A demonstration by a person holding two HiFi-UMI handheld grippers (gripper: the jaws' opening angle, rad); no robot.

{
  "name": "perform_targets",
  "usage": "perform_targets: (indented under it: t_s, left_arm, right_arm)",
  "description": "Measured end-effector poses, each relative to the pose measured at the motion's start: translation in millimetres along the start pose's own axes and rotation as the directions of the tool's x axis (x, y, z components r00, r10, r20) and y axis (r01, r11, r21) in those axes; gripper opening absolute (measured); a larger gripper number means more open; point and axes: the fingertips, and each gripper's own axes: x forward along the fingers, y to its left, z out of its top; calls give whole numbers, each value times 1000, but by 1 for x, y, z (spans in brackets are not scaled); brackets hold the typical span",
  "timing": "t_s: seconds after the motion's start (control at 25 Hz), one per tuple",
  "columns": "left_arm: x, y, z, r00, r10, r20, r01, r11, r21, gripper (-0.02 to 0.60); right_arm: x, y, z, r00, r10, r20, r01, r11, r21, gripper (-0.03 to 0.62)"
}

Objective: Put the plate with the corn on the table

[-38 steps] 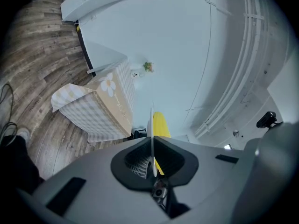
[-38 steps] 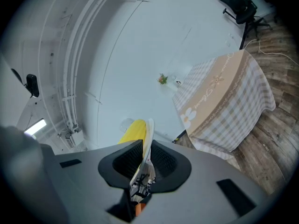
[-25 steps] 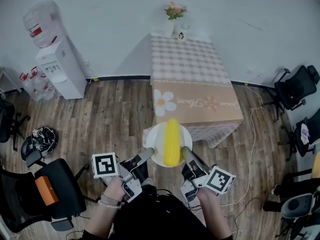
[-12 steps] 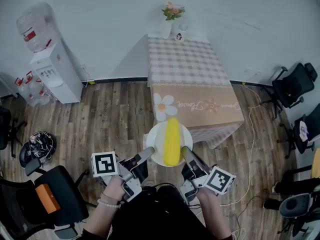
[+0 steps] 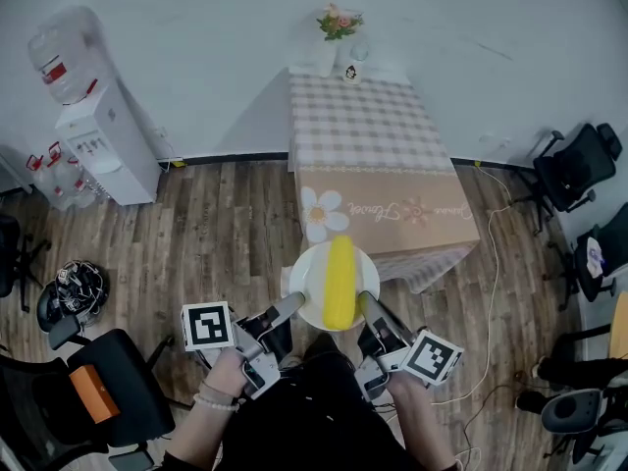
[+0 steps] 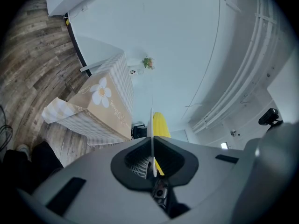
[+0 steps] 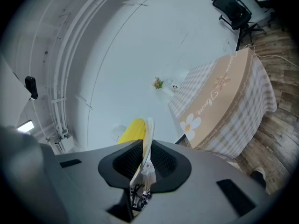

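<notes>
Head view: I held the white plate (image 5: 306, 281) in the air above the wooden floor (image 5: 226, 234), just short of the table (image 5: 363, 126) and not touching its checked cloth. The corn (image 5: 340, 281) lay lengthwise along the plate's middle. My left tongs (image 5: 292, 306) gripped the plate's near left rim, and my right tongs (image 5: 365, 302) gripped its near right rim. A vase of flowers (image 5: 339, 29) stood at the table's far end by the wall. A water dispenser (image 5: 103, 140) stood well off to the left.

Left gripper view: my left tongs' jaws were clamped on the plate's thin rim, seen edge-on, with the yellow corn just beyond. The table lay ahead, to the left.

Right gripper view: my right tongs' jaws were pressed together on the rim too, the corn showing left of it. The table lay ahead, on the right.
</notes>
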Motion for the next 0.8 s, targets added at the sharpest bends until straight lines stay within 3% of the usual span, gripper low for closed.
perform_targets:
  t_s: [0.8]
  left_arm:
    - [71,1,54,998,9,65,-9,1000,6,25]
  right_arm:
    - [52,-34,74,998,43,-50,-43,999,2,74]
